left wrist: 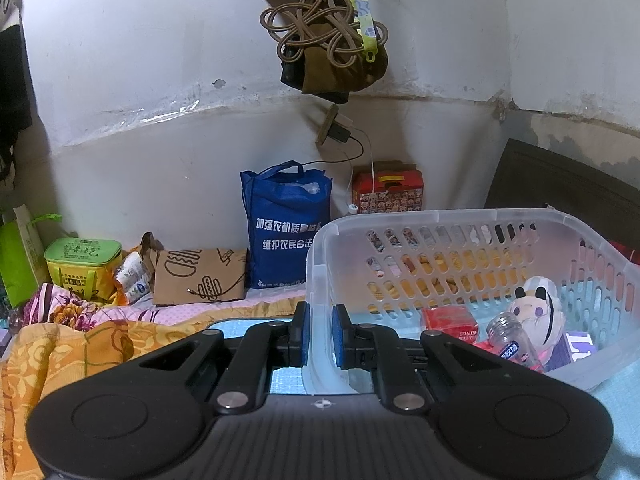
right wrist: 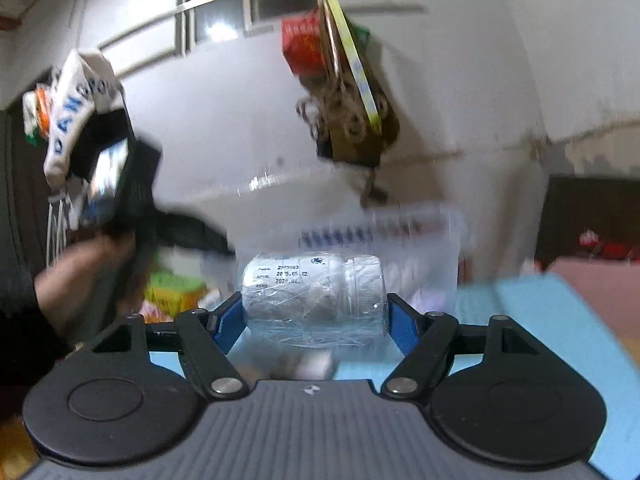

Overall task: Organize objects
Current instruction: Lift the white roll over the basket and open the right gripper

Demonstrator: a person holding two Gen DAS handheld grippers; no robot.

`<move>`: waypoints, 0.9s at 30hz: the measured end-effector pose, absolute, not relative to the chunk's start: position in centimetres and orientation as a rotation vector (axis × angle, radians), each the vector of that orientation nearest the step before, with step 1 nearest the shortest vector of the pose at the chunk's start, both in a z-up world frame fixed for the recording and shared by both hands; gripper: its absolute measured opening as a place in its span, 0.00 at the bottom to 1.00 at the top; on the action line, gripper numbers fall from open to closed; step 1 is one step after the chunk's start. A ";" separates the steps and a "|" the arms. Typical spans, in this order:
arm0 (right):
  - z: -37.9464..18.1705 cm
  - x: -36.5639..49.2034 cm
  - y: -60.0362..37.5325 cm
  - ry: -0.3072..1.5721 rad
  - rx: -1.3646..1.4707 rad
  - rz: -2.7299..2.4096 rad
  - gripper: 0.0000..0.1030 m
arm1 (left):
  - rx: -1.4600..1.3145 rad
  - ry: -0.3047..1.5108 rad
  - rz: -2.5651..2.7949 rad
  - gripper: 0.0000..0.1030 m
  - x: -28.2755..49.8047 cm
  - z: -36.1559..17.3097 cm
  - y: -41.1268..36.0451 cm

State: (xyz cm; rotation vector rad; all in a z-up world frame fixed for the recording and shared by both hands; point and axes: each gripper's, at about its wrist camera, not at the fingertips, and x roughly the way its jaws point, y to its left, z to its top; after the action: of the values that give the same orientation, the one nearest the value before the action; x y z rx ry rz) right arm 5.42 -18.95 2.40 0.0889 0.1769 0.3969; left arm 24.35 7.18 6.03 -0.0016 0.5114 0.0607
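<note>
My left wrist view is sharp and evenly lit by cool indoor light, with soft shadows low in the frame and a faint sheen on the wall (left wrist: 160,80) at upper left. Straight lines bow toward the edges, and the corners go black. My right wrist view is smeared by motion blur everywhere except the white bottle (right wrist: 314,296) at center; a bright glare spot sits in the window (right wrist: 224,28) at upper left.

A blue tote bag (left wrist: 286,226) stands against the wall beside a red patterned box (left wrist: 387,192).
</note>
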 end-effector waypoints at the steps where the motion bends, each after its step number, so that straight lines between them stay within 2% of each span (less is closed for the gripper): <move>1: 3.5 5.7 -19.0 0.156 0.079 0.405 0.73 | -0.003 0.511 0.061 0.15 24.4 6.1 7.2; 5: 8.0 9.2 -17.6 0.115 0.020 0.427 0.74 | 0.001 0.512 0.066 0.15 24.4 6.1 7.1; 9: 10.9 16.3 -15.0 0.254 -0.004 0.476 0.74 | -0.009 0.514 0.061 0.15 24.4 6.1 7.4; 16: 9.2 22.7 -12.2 0.409 0.000 0.465 0.75 | -0.012 0.513 0.053 0.15 24.5 6.0 7.5; 19: 8.4 22.8 -11.7 0.419 0.006 0.473 0.98 | -0.015 0.513 0.047 0.15 24.4 6.0 7.7; 23: 8.0 20.4 -13.7 0.377 0.119 0.496 1.00 | -0.012 0.512 0.045 0.15 24.4 6.0 7.7; 27: 7.7 15.8 -14.5 0.317 0.112 0.453 1.00 | -0.015 0.513 0.042 0.15 24.5 5.9 7.8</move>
State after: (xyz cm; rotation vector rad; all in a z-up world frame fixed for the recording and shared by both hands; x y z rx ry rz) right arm 15.80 -14.48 7.66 0.1116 0.3169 0.4530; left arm 24.45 7.76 5.95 -0.0150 0.5128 0.0416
